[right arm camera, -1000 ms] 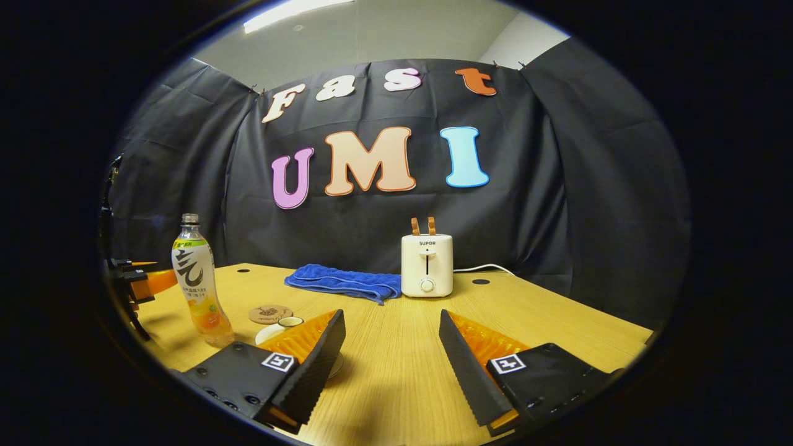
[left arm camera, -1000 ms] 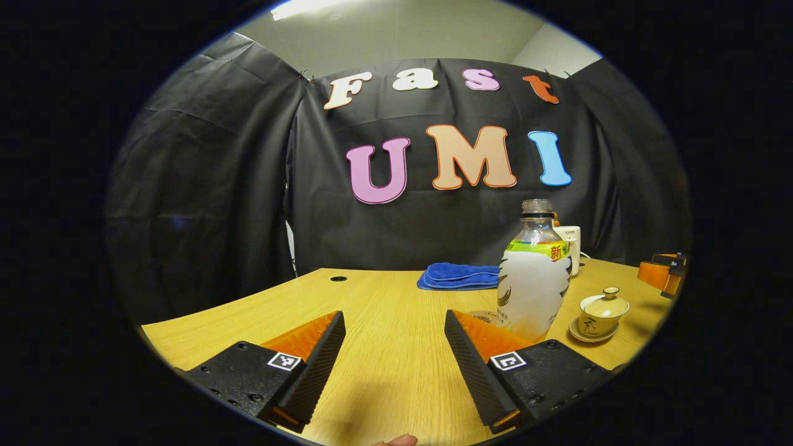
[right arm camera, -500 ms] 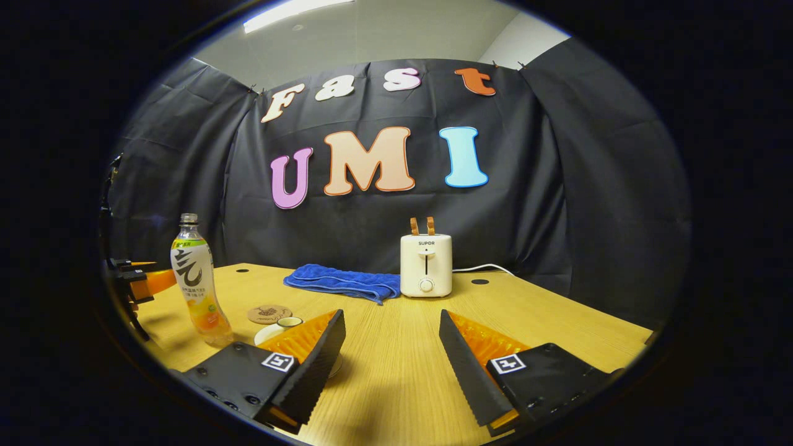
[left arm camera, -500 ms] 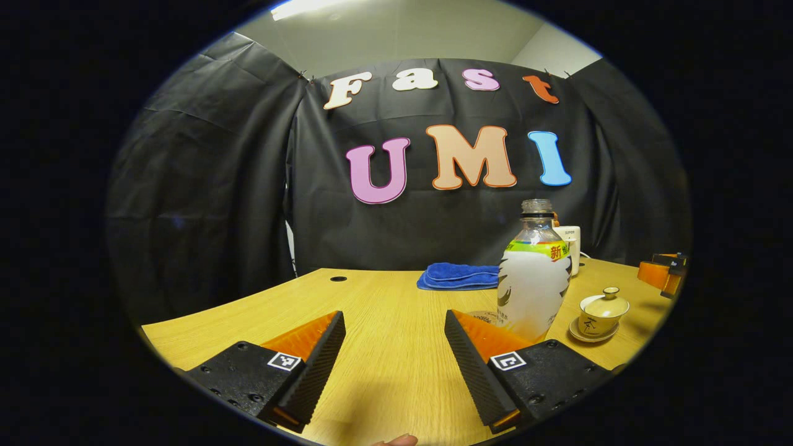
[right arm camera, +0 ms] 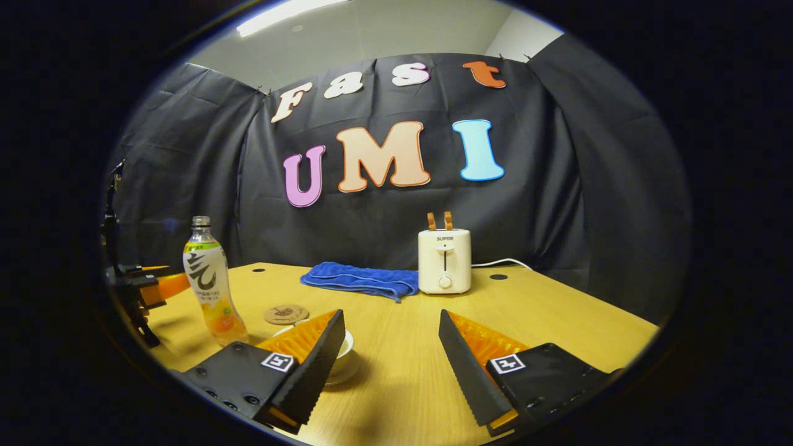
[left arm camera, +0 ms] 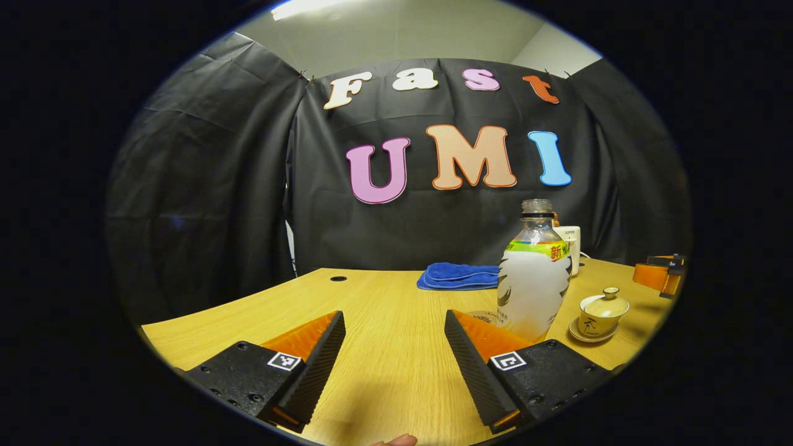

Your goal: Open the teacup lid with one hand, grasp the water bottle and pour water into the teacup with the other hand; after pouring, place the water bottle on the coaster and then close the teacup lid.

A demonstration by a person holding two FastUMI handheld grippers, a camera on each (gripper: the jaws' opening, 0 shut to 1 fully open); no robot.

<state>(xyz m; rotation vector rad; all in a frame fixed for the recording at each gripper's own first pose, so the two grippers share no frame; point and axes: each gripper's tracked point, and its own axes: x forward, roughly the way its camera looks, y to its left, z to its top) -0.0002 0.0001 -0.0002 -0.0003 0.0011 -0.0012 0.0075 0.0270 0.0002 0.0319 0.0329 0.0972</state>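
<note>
**Both grippers spread above the surface, bottle and teacup untouched**

In the left gripper view, the left gripper [left arm camera: 394, 353] hangs low over the wooden surface [left arm camera: 384, 310] with its fingers spread wide and nothing between them. Just past its right-hand finger stands the water bottle [left arm camera: 533, 279], upright and uncapped, with a printed wrap. Beside the bottle, further right, sits the teacup [left arm camera: 601, 314] on its saucer, lid [left arm camera: 605, 303] on. A folded blue towel [left arm camera: 458, 276] lies behind, near the booth wall.

In the right gripper view, the right gripper [right arm camera: 391, 350] is likewise spread and empty. Its left-hand finger stands in front of the teacup [right arm camera: 344, 347], hiding most of it, so the lid cannot be made out there. The round coaster [right arm camera: 285, 314] lies just behind, bare, and the water bottle [right arm camera: 210, 282] stands left of it. The other gripper [right arm camera: 145, 286] shows at the far left edge. A cream toaster [right arm camera: 444, 260] with a cord stands at the back beside the blue towel [right arm camera: 362, 280].
</note>
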